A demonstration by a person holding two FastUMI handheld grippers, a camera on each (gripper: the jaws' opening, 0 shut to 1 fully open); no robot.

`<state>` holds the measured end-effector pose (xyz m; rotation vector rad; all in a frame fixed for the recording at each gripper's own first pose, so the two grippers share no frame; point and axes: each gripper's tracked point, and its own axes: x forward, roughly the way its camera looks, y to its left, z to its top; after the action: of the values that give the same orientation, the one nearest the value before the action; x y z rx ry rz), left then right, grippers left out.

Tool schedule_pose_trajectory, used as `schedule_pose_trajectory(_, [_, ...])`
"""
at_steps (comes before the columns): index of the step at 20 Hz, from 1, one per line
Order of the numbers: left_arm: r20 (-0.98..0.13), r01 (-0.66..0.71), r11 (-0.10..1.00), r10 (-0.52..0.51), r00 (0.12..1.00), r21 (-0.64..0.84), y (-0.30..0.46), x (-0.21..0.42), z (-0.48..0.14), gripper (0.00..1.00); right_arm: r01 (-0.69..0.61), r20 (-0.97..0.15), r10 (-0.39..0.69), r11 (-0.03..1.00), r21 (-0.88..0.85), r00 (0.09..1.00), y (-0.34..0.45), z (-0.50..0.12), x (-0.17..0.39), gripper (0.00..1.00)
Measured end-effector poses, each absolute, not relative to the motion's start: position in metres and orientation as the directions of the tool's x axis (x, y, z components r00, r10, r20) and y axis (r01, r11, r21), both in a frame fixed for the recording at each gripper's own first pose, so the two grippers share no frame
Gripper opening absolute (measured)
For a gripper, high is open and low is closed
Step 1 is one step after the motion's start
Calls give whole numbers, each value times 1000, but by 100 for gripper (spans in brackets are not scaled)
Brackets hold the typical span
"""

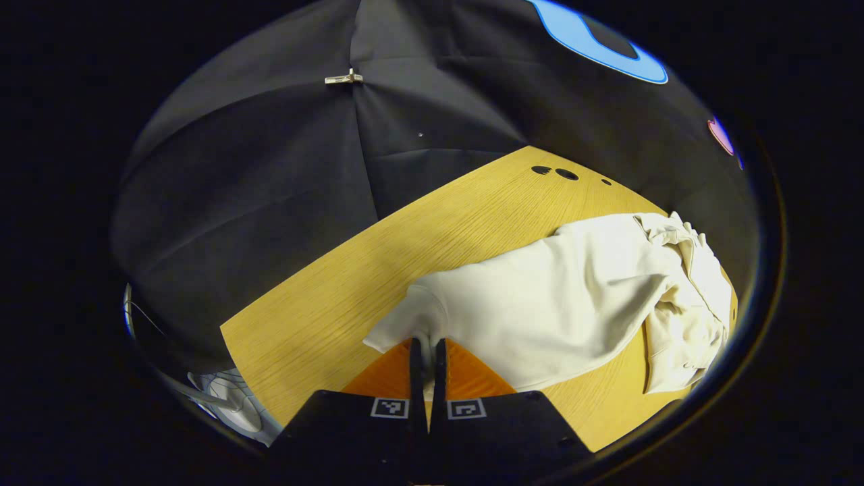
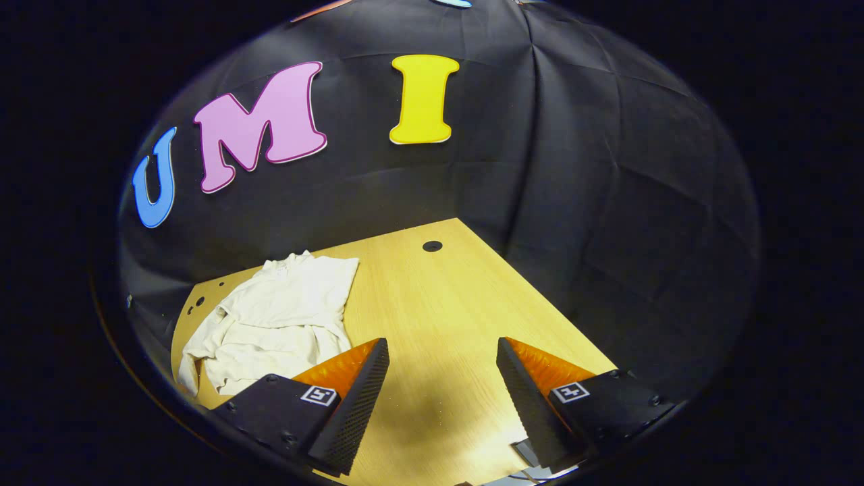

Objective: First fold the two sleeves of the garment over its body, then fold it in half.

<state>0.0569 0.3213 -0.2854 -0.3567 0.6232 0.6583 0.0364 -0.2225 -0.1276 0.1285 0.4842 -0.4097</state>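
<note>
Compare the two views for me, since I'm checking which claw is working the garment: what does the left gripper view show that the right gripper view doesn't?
Left gripper view: the left claw is shut on an edge of the cream garment, fingers close together with cloth pinched between them; cables lie off the table's corner.

Right gripper view: the right claw is open over bare table, apart from the garment lying crumpled to its left.

Both: the garment, the wooden table, the black cloth wall.
</note>
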Motion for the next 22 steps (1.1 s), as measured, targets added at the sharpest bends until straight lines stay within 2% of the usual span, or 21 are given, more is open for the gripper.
schedule_pose_trajectory(5, [-611,-688,701,465,641,-188,335,81,-250,6,378,-484,-320,925,24,814,-214,-137,47,98])
schedule_pose_trajectory(13, [-458,-578,786,441,771,-216,325,201,-130,6,423,-506,-341,905,50,792,-239,-157,44,98])
schedule_pose_trajectory(17, [-363,-441,868,344,866,-228,262,268,-74,6,435,-525,-348,899,49,777,-249,-174,37,98])
schedule_pose_trajectory(22, [-267,-241,949,183,946,-202,143,340,-30,6,440,-536,-341,895,65,772,-258,-186,42,98])
